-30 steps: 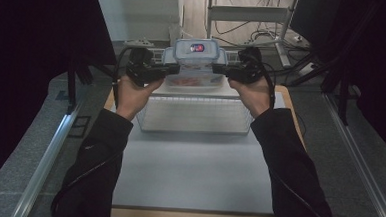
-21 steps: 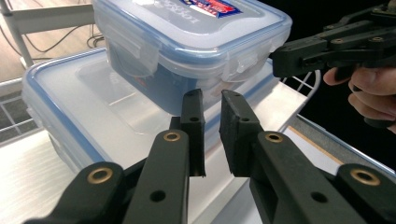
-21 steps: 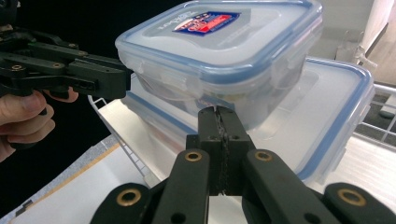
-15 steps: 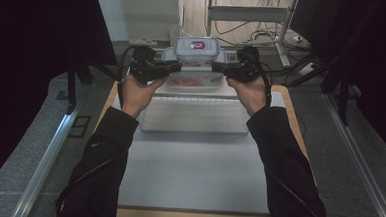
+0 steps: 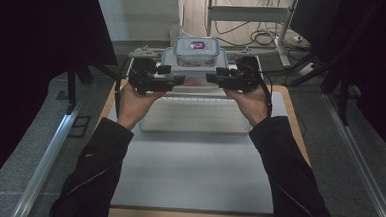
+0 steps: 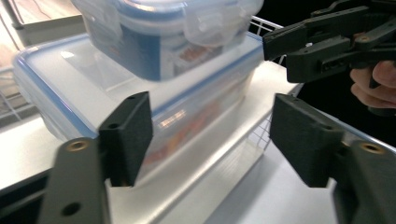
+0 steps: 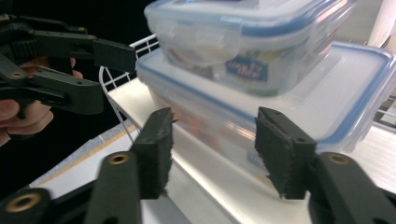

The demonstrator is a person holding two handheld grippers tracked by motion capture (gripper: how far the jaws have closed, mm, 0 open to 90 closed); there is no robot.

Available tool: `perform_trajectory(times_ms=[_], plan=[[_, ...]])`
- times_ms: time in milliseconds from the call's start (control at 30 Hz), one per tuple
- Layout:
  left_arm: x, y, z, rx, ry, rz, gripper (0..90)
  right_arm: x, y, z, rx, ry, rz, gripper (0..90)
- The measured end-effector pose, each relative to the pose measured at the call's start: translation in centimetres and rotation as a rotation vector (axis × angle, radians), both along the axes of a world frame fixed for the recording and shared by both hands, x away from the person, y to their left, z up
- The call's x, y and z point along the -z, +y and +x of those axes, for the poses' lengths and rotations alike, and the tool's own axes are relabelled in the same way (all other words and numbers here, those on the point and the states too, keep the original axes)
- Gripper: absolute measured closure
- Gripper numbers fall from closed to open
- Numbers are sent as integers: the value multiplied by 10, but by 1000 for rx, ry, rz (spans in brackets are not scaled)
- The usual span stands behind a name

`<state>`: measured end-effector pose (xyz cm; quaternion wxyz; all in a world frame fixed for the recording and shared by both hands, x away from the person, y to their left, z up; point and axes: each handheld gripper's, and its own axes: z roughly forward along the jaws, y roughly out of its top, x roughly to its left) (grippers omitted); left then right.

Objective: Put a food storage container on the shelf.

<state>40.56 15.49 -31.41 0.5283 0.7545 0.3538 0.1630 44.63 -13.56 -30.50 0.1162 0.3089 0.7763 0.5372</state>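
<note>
Two clear lidded boxes with blue seals are stacked: a small box on a large box. The stack rests at the far end of a white wire-rimmed rack. My left gripper sits at the stack's left side and my right gripper at its right side. Both sets of jaws have just been opening. They stand apart in front of the large box's corners, and no pad presses on it.
The rack lies on a pale mat over a wooden table. Dark curtains hang at both sides. Behind the table are a white desk frame and floor cables. Metal rails run along the floor.
Both grippers were shut on the sides of the stack and carried it away from me. Now the stack rests on the rack, and both sets of jaws have opened off it.
</note>
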Motion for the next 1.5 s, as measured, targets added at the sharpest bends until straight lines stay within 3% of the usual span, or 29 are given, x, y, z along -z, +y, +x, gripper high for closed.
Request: perform_trajectory(times_ms=[33,200,467,733,1500], plan=[[4,1,-3,21,1,-19,258,4,0,-4,-6,-13,-13,408],[17,2,-10,41,11,-38,204,11,1,-11,-14,-18,-26,350],[30,6,-23,48,9,-29,135,17,-3,-19,-21,-18,-42,297],[42,7,-44,58,-2,15,108,29,-8,-34,-35,-22,-66,227],[86,5,-90,72,16,60,53,58,-10,-77,-91,-43,-146,94]])
